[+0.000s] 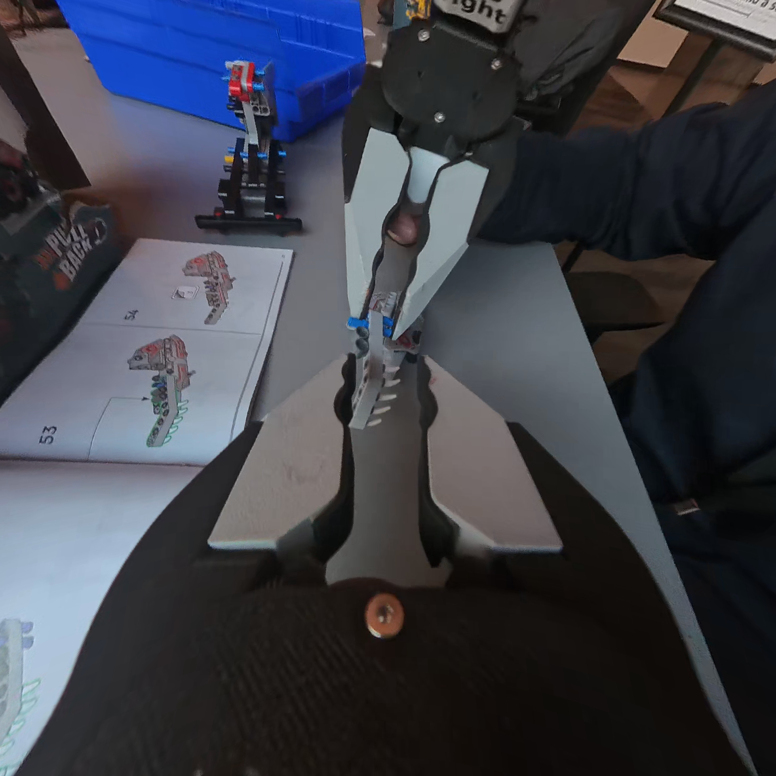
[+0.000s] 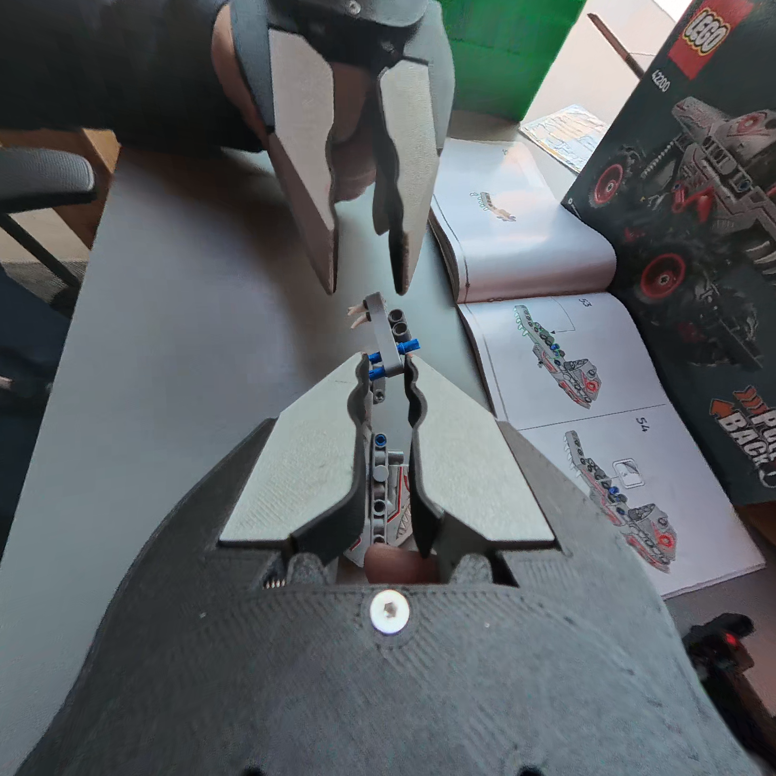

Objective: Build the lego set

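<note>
My right gripper [image 2: 385,357] is shut on a grey lego jaw assembly [image 2: 380,325] with blue pins, dark pins and white teeth, and holds it above the grey table [image 2: 189,294]. In the left wrist view the right gripper [image 1: 380,331] comes down from the top, with the toothed beam [image 1: 367,392] sticking out below its tips. My left gripper [image 1: 386,359] is open. Its fingers stand either side of the beam's free end, apart from it. In the right wrist view the left gripper [image 2: 365,290] hangs just beyond the beam's tip.
An open instruction booklet [image 1: 147,357] lies left of the grippers, also in the right wrist view [image 2: 588,399]. A black chassis build with a red top [image 1: 252,168] stands before a blue bin [image 1: 201,54]. The set's box [image 2: 693,252] and a green box [image 2: 504,50] stand behind. The tips of both grippers are at nearly the same place.
</note>
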